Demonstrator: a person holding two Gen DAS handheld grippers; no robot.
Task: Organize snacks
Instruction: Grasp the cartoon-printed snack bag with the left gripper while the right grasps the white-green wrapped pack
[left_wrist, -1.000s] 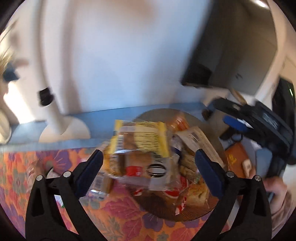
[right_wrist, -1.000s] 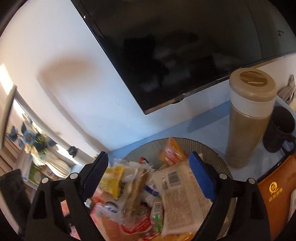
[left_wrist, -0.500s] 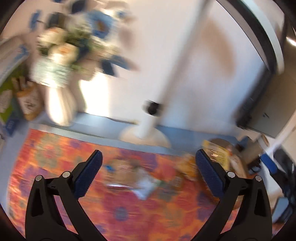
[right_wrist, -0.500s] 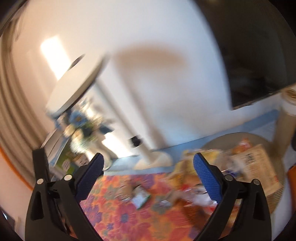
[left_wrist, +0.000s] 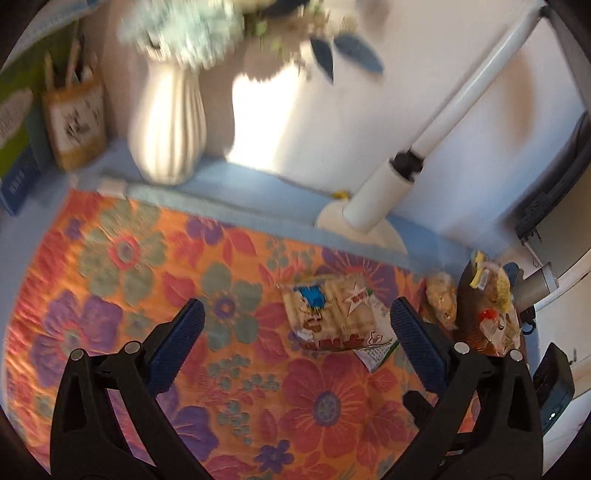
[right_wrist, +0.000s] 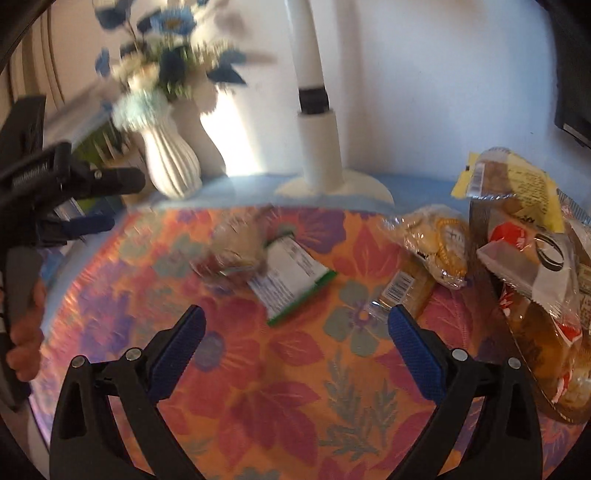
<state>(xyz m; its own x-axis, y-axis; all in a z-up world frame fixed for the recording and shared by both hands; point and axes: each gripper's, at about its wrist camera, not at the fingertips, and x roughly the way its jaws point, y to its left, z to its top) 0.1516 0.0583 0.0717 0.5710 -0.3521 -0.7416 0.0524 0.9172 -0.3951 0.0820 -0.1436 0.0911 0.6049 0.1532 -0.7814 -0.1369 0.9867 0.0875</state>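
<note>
Left claw (left_wrist: 293, 334): hanging released and empty above the floral cloth (left_wrist: 110, 295) on the desk.
Right claw (right_wrist: 295, 341): also spread wide, gripping nothing.
Snack packet (left_wrist: 332, 317): lying on the cloth between the left claw's pads.
Snack pile (right_wrist: 528, 258): sitting heaped at the cloth's right edge.

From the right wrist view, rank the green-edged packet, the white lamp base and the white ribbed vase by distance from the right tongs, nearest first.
1. Green-edged packet: flat on the floral cloth, just ahead of the open right tongs.
2. White lamp base: farther back, past the cloth's far edge, by the wall.
3. White ribbed vase: back-left, farthest.
</note>
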